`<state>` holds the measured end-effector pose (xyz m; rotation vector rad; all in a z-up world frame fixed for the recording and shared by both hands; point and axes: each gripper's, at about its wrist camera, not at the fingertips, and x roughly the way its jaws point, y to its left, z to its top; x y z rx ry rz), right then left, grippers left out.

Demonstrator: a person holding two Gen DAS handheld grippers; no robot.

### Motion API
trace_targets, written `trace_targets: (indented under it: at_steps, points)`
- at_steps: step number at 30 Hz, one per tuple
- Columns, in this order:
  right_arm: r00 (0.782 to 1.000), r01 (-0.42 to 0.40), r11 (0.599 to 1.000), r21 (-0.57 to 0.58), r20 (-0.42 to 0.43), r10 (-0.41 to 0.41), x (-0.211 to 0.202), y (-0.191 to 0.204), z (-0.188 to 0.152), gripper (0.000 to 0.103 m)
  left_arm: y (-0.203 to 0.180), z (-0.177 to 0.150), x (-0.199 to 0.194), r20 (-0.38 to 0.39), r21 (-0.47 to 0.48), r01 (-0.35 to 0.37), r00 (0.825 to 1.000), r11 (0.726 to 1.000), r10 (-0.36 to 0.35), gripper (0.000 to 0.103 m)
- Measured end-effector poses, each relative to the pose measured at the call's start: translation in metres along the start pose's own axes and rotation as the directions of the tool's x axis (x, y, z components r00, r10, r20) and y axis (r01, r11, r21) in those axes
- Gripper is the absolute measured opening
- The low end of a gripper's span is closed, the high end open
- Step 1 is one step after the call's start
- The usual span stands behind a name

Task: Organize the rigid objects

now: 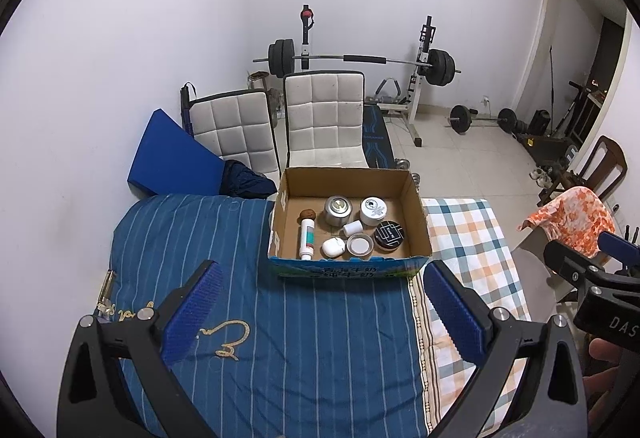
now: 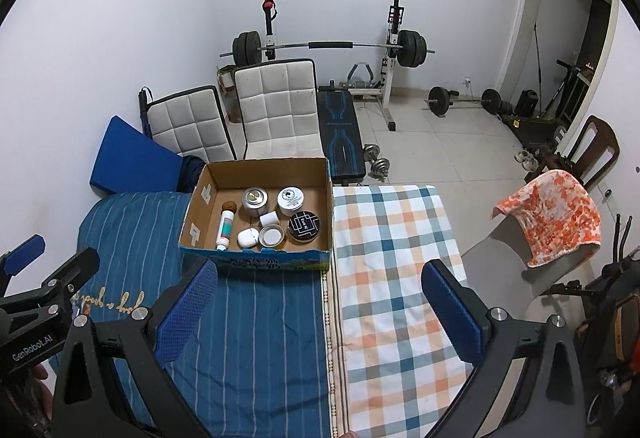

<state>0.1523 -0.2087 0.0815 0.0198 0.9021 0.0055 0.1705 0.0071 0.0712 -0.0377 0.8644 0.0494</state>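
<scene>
An open cardboard box [image 1: 416,212] [image 2: 192,216] sits on the bed's far end. Inside lie a white tube [image 1: 307,239] [image 2: 225,229], a brown walnut [image 1: 307,214] [image 2: 229,206], a silver tin [image 1: 338,210] [image 2: 255,200], a white tin [image 1: 373,210] [image 2: 290,199], a black round tin [image 1: 389,235] [image 2: 304,226], a small white cup [image 1: 353,227], a white case [image 1: 333,247] [image 2: 248,237] and an open silver lid [image 1: 359,245] [image 2: 272,236]. My left gripper [image 1: 324,314] and right gripper [image 2: 320,312] both hover open above the bedding, short of the box, holding nothing.
Blue striped bedding [image 1: 280,318] covers the left, a plaid sheet [image 2: 392,278] the right. Two white chairs [image 1: 324,118], a blue cushion [image 1: 172,154], a barbell rack [image 1: 360,58], dumbbells [image 2: 376,158] and a chair with orange cloth [image 2: 552,218] stand around.
</scene>
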Motion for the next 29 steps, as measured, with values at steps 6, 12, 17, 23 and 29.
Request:
trace_targets:
  at_steps: [6,12,17,23,29]
  points:
    - [1.0,0.005,1.0,-0.002,0.002,-0.005,-0.0003,0.001,-0.0004,0.103,0.0041,-0.0019,0.0004,0.0,-0.026,0.009,1.0,1.0,-0.009,0.103]
    - [1.0,0.011,1.0,-0.003,0.012,-0.011,-0.0026,-0.0009,-0.0041,0.103,0.004,-0.0016,0.0009,0.009,-0.027,-0.015,1.0,1.0,0.016,0.103]
    - [1.0,0.015,1.0,-0.007,0.009,-0.015,-0.0004,-0.0016,-0.0052,0.103,0.004,-0.0029,0.0022,0.005,-0.021,-0.016,1.0,1.0,0.016,0.103]
    - [1.0,0.014,1.0,-0.006,-0.005,-0.014,0.0042,-0.0006,-0.0041,0.103,0.0044,-0.006,0.0061,-0.004,-0.02,-0.008,1.0,1.0,0.008,0.103]
    - [1.0,0.014,1.0,-0.008,-0.006,-0.014,0.0056,-0.0011,-0.0041,0.103,0.006,-0.0049,0.004,0.022,-0.028,0.002,1.0,1.0,-0.002,0.103]
